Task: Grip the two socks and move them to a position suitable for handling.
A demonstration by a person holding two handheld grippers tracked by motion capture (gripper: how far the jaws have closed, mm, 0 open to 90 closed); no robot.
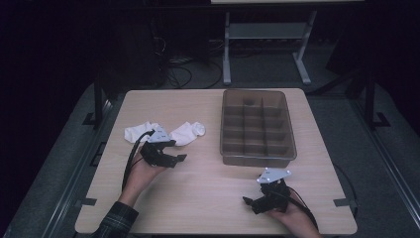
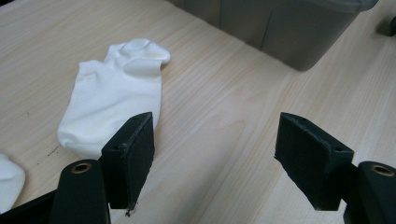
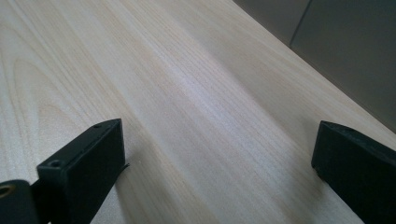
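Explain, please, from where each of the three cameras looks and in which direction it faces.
High view: above the person's side, facing forward and down on the table; shows both forearms, left gripper, right gripper, two white socks, divided bin.
Left gripper view: rides on the left gripper, looking over open jaws at one sock and the bin wall.
Right gripper view: rides on the right gripper, open jaws over bare tabletop.
Shared: high and left gripper views both show the sock and bin.
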